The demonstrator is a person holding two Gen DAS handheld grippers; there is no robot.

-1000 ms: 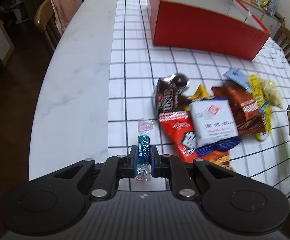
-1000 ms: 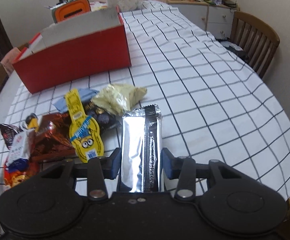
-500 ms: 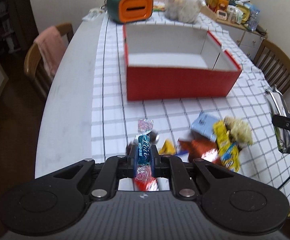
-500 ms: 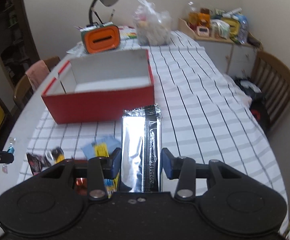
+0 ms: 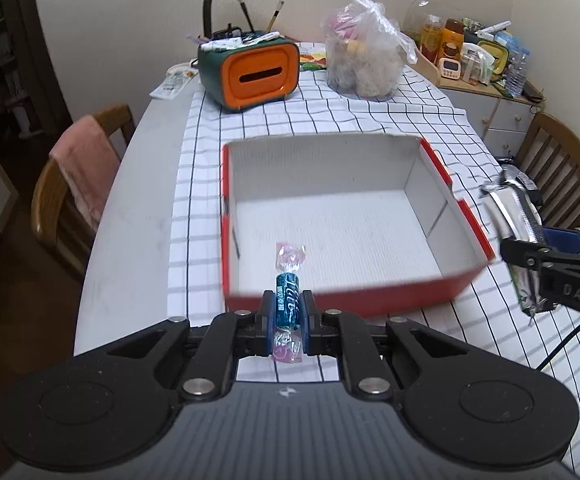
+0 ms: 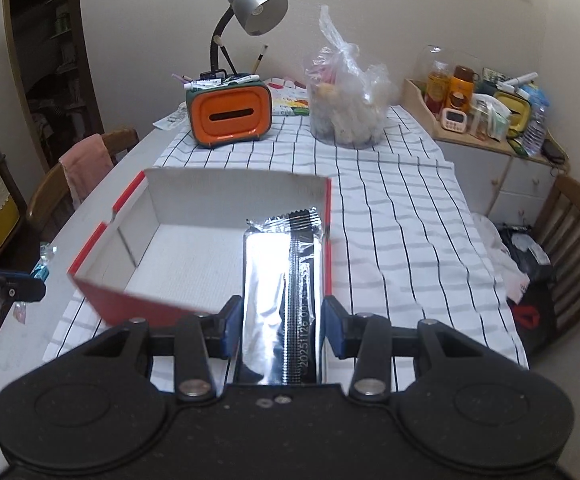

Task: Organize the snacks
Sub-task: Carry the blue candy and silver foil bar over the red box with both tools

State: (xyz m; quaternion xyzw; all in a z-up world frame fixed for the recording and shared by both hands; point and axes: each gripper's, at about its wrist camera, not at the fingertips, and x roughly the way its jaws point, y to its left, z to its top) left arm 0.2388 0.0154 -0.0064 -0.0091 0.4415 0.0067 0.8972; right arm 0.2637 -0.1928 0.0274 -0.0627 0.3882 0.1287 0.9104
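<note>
While the red box (image 5: 330,220) sits open on the checked cloth (image 5: 370,120) of the table (image 5: 130,220), a candy (image 5: 288,300) is pinched in the left gripper's (image 5: 286,322) jaws above its near wall, and a silver packet (image 6: 282,292) is clamped in the right gripper's (image 6: 282,326) jaws.

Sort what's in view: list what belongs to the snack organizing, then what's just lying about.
Job:
- left gripper clamping blue twist-wrapped candy
- right gripper clamping silver foil snack packet
- red cardboard box with white inside

Lying about:
- orange-fronted green desk organizer
- silver desk lamp
- knotted clear plastic bag
</note>
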